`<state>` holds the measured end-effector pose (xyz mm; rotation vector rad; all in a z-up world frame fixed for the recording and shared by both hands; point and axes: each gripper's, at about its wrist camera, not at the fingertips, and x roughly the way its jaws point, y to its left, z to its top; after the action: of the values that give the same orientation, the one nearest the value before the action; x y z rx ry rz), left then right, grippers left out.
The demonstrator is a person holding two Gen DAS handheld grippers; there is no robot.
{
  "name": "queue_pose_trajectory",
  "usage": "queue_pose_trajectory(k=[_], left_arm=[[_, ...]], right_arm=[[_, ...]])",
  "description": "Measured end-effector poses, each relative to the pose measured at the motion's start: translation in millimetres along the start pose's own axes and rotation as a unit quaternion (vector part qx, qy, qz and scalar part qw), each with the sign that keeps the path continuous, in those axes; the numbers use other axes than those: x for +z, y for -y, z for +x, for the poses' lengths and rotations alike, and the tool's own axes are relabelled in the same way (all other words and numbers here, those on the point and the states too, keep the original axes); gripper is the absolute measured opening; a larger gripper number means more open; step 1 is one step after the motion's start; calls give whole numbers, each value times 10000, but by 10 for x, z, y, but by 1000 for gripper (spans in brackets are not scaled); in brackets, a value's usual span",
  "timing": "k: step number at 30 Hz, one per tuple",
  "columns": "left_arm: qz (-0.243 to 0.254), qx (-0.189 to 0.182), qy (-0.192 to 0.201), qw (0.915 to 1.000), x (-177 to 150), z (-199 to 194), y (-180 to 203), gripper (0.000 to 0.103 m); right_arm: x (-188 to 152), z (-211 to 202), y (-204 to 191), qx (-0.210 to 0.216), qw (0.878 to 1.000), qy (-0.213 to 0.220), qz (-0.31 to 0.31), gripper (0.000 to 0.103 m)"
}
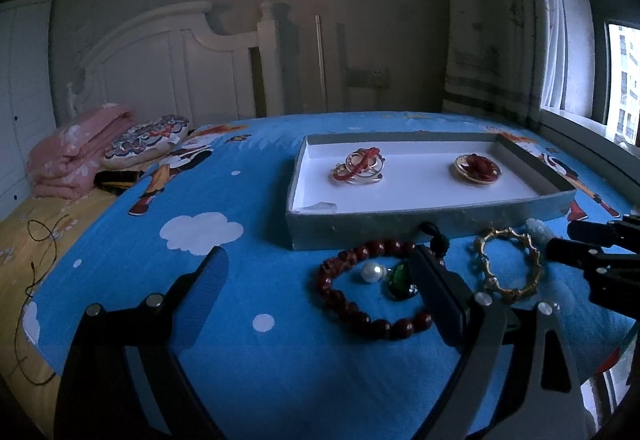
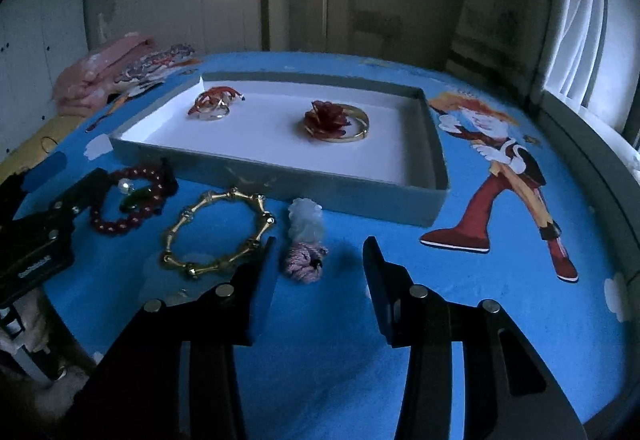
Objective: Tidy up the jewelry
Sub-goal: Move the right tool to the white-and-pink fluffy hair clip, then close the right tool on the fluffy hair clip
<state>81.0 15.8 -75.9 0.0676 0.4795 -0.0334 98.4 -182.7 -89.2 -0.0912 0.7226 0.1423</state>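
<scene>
So both grippers sit low over the blue cartoon bedsheet [image 2: 340, 360], near side of the gray tray [image 2: 280, 179]. Left gripper [image 1: 316, 280] jaws wide apart, nothing held; its right finger [image 1: 436, 292] sits over the far side of the dark red bead bracelet [image 1: 360, 296], left finger on bare sheet. Pearl [image 1: 374, 272] and a green stone piece [image 1: 400, 280] lie inside that bead loop. Right gripper [image 2: 320, 260] also wide open, empty; left finger tip is just beside the gold link bracelet [image 2: 218, 230], cannot tell if touching. Pale tassel charm w/ pink knot [image 2: 306, 240] lies on the sheet btwn the right gripper's fingers and the tray wall, apart from both fingers. Tray has white floor, 2 items in it: gold rings w/ red cord [image 2: 214, 103] toward its left end, gold bangle w/ red flower [image 2: 336, 121] nearer the middle-right, well apart. Folded pink blanket [image 1: 76, 151] and patterned pillow [image 1: 148, 139] at far left by the white headboard [image 1: 168, 59]; window [image 1: 616, 79] on the right
</scene>
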Motion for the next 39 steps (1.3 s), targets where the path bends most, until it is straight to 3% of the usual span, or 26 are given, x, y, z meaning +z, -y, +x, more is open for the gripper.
queue_pose_trajectory(k=[7,11,22,28,33,35,39], left_arm=[[107,-154,19,9998,-48,-33,43,89],[120,-225,5,9997,-56,-37,50,89],[54,-337,-10,9994,-48,-25,45,89],[255,-440,294,9983,-27,-177,138,88],[151,-328,234,9991,-24,-182,107,88],[-12,-315,141,9994,-30,-165,30,81],[41,-684,80,9976,-74,-209,23,78]], right_arm=[[102,86,-109,-177,9997,-51,-174,35],[97,100,-133,-73,9998,22,-176,20],[-11,-42,-54,-267,9987,399,143,20],[-69,-197,-105,-303,9978,576,83,20],[-118,-303,-195,-311,9972,679,-18,20],[-125,-331,-212,-315,9969,713,-47,20],[-134,-356,-157,-341,9965,763,56,20]])
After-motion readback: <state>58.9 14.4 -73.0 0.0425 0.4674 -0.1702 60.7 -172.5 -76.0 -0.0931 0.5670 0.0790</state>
